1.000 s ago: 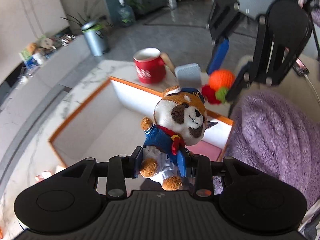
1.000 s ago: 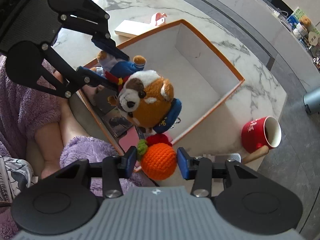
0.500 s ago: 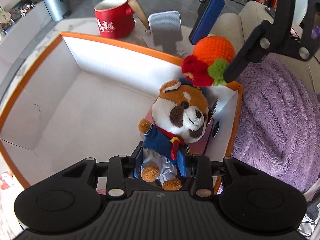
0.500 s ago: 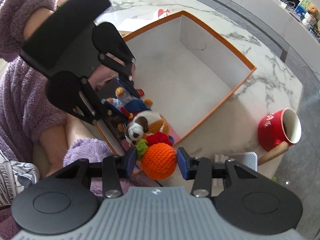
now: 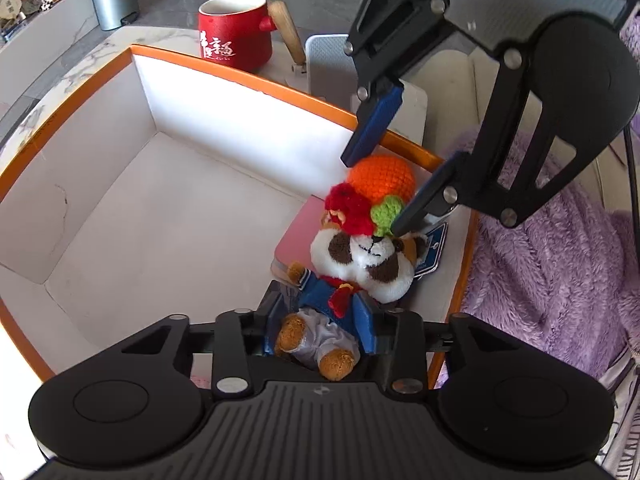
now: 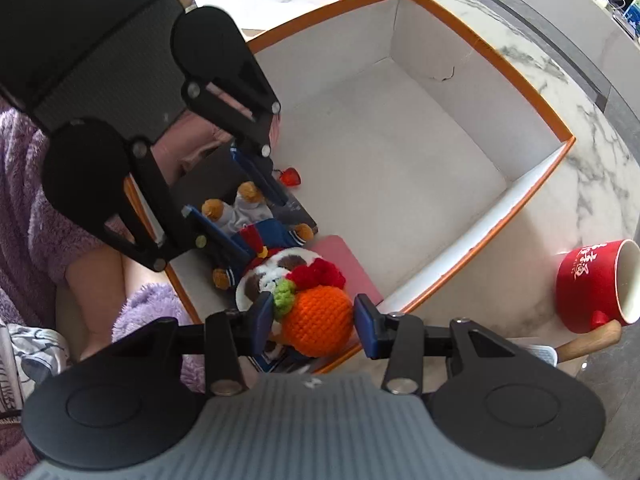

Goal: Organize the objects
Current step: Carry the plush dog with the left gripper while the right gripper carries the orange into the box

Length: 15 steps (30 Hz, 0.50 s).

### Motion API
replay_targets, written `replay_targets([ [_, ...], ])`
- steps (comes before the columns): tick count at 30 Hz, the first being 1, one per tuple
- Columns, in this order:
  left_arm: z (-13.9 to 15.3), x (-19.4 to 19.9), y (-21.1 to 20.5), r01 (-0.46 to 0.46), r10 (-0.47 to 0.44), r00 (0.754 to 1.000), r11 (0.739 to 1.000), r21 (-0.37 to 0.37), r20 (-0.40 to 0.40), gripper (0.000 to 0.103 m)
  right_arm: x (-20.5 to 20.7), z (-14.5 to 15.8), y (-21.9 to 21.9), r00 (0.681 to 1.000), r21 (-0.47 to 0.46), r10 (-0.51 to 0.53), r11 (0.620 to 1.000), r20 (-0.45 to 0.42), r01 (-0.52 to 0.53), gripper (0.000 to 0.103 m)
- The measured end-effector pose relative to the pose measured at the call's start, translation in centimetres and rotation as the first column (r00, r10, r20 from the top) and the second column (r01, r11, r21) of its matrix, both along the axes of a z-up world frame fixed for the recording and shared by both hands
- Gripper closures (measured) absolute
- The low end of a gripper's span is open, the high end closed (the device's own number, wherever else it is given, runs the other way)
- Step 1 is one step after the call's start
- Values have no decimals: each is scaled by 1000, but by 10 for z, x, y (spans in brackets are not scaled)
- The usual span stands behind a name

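My left gripper is shut on the body of a plush red panda in a blue sailor suit, held low inside the orange-rimmed white box, over a pink flat item. My right gripper is shut on an orange crocheted ball with red and green tufts, right above the panda's head at the box's near corner. In the left wrist view the ball touches the panda's head. The left gripper also shows in the right wrist view.
A red mug with a wooden handle and a grey pad stand on the marble table beyond the box. A small red trinket and dark flat items lie in the box. My purple fleece sleeve is at the right.
Both grippers have gone down into the box's near corner. The panda went from above the rim to just over the pink item, and the orange ball came down onto its head.
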<state>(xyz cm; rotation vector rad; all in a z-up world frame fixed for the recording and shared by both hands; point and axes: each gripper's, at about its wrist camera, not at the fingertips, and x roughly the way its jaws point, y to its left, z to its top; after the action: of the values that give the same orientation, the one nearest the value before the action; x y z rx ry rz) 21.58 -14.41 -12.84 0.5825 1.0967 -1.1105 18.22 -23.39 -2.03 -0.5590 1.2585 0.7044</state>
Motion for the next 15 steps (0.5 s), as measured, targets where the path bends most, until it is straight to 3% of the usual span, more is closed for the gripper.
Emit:
replay_targets([
  [4,-6,3,-2,-11,12,1000,1000,12,-17,72,3,-4,3,1000,-12,5,1000,-18,-5,56],
  [8,-7,4,-6,-17,18,1000,1000,12,-19,72,1,-6,8,1000,-43,23,999,-11,-23,56],
  [11,4,2,4,-43,43,999,999,-31,7,72,2,-1,8,1000,-47,15,999,7,-15,56],
  [15,25,9,25,-125,131,990,986,-111,54,72,9,13,1,999,26,-36,999,15,36,57],
])
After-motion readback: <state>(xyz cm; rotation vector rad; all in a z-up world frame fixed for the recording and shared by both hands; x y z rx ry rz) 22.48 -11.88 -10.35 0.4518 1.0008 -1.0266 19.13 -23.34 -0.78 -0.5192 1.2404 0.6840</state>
